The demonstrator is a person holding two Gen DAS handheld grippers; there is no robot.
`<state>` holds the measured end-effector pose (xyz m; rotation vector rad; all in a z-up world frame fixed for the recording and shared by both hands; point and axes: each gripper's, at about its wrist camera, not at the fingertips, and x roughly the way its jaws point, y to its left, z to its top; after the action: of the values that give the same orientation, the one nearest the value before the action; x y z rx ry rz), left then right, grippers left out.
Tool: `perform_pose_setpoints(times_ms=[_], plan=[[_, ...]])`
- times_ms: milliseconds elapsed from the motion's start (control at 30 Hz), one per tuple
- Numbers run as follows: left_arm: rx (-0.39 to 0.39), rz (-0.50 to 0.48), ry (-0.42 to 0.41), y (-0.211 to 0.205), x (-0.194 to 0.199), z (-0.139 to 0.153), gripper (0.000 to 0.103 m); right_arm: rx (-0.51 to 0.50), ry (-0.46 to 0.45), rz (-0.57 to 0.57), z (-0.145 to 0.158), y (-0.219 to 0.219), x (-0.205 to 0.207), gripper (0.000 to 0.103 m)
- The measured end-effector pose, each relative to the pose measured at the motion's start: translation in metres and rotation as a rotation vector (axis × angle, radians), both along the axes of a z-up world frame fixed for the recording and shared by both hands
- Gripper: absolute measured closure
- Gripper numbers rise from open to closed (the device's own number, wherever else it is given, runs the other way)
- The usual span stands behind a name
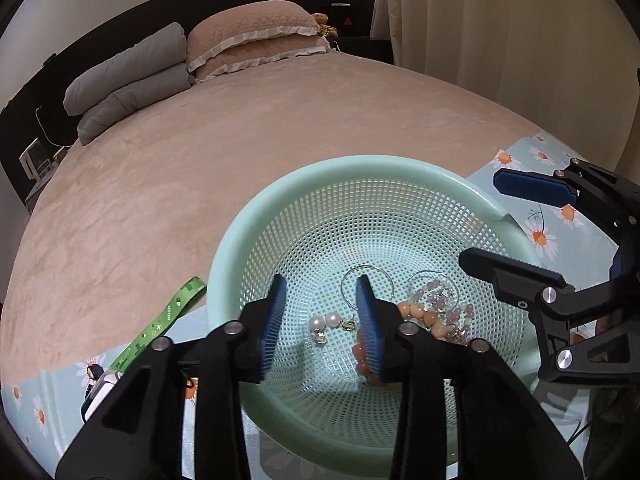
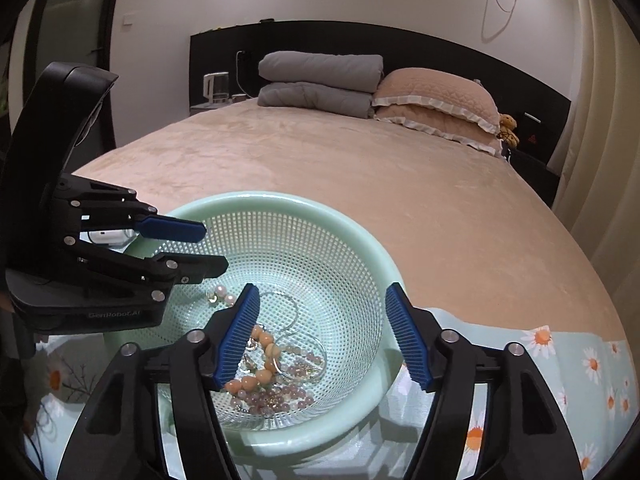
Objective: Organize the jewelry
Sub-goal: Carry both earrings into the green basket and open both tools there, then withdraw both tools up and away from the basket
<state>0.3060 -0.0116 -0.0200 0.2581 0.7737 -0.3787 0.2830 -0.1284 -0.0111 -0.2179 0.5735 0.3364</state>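
A mint green perforated basket [image 1: 280, 196] [image 2: 360, 236] sits on a daisy-print cloth at the bed's near edge. Inside lie pearl earrings [image 1: 324, 322] [image 2: 224, 295], a thin silver hoop [image 1: 370, 268], a peach bead bracelet [image 1: 424, 316] [image 2: 262, 360] and a pale purple bead bracelet [image 1: 456, 312] [image 2: 280, 396]. My left gripper [image 1: 322, 326] [image 2: 212, 246] is open and empty, fingers low inside the basket around the pearl earrings. My right gripper [image 2: 322, 334] [image 1: 484, 216] is open and empty above the basket's right side, over the beads.
A green patterned ribbon [image 1: 160, 322] and a white device [image 1: 96, 394] lie left of the basket. The daisy-print cloth [image 2: 560, 360] covers the bed's near edge. Pillows [image 2: 436, 100] and a folded grey quilt [image 2: 320, 80] lie at the headboard.
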Motion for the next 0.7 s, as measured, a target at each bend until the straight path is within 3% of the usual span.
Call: perform_pose_setpoints(times_ms=[33, 67, 200, 333, 700], plan=[[0.004, -0.005, -0.004, 0.000, -0.001, 0.001, 0.046, -0.009, -0.004, -0.001, 0.000, 0.000, -0.001, 0.028], [0.010, -0.010, -0.007, -0.001, -0.003, 0.001, 0.043, -0.021, -0.011, -0.006, 0.000, 0.001, -0.002, 0.023], [0.023, -0.029, -0.014, -0.004, -0.009, 0.005, 0.031, -0.043, -0.003, 0.004, 0.001, 0.004, -0.004, 0.018], [0.065, -0.019, -0.040, -0.003, -0.014, 0.012, 0.025, -0.057, 0.008, 0.000, 0.003, 0.005, -0.007, 0.018], [0.078, 0.066, -0.096, 0.011, -0.049, 0.049, 0.014, -0.084, -0.022, -0.001, 0.036, 0.005, -0.045, 0.016]])
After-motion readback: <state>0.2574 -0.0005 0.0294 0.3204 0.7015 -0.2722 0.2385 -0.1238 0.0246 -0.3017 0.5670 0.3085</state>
